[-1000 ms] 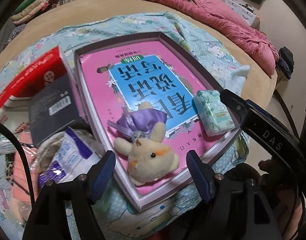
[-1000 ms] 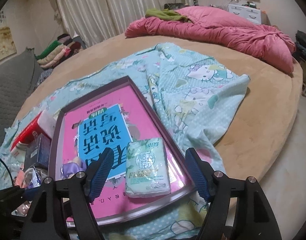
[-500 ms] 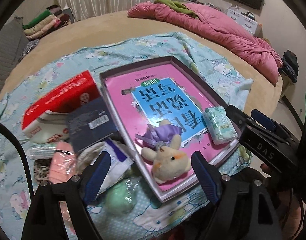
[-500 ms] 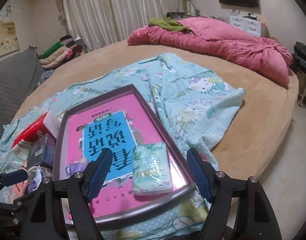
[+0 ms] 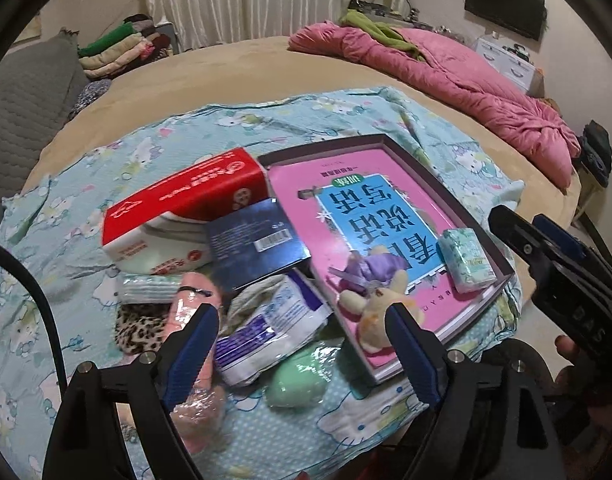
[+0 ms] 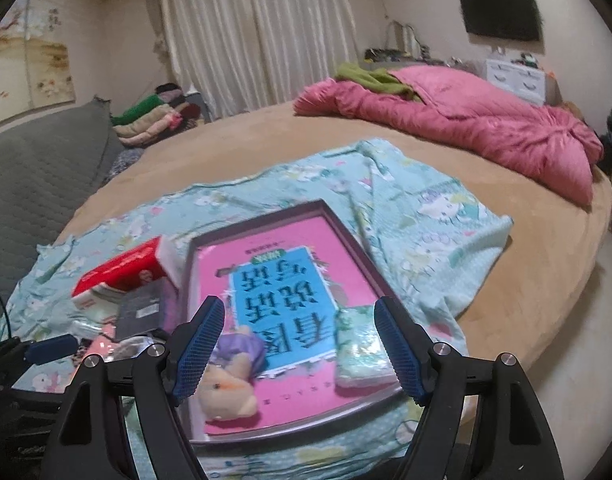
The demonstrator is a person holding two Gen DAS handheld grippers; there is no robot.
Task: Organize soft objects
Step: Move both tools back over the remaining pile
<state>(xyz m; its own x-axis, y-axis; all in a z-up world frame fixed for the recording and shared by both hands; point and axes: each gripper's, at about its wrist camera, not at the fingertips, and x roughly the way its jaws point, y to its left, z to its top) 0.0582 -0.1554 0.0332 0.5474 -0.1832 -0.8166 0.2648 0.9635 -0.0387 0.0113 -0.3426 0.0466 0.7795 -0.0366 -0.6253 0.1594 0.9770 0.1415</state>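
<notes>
A shallow pink tray [image 5: 394,142] [image 6: 262,216] lies on a blue cartoon blanket. In it lie a cream plush bunny with a purple dress [image 5: 376,308] [image 6: 226,390] and a green tissue pack [image 5: 468,260] [image 6: 360,354]. Left of the tray is a pile: a red tissue box [image 5: 178,208], a dark blue box [image 5: 258,246], a white-blue wipes pack [image 5: 266,328], a green soft lump [image 5: 296,382], a pink wrapped item [image 5: 194,304]. My left gripper [image 5: 302,354] is open above the pile. My right gripper [image 6: 298,348] is open above the tray's near end.
The blanket [image 5: 266,120] covers the near part of a tan round bed [image 6: 546,272]. A pink quilt [image 6: 466,120] lies at the back right. Folded clothes [image 6: 154,118] are stacked at the back left by a grey couch [image 6: 34,176]. The right gripper's body [image 5: 566,272] shows in the left view.
Both grippers pulled back and rose. The left view shifted left, bringing the pile under it. The right view shifted left, so the bunny now shows. Nothing was gripped.
</notes>
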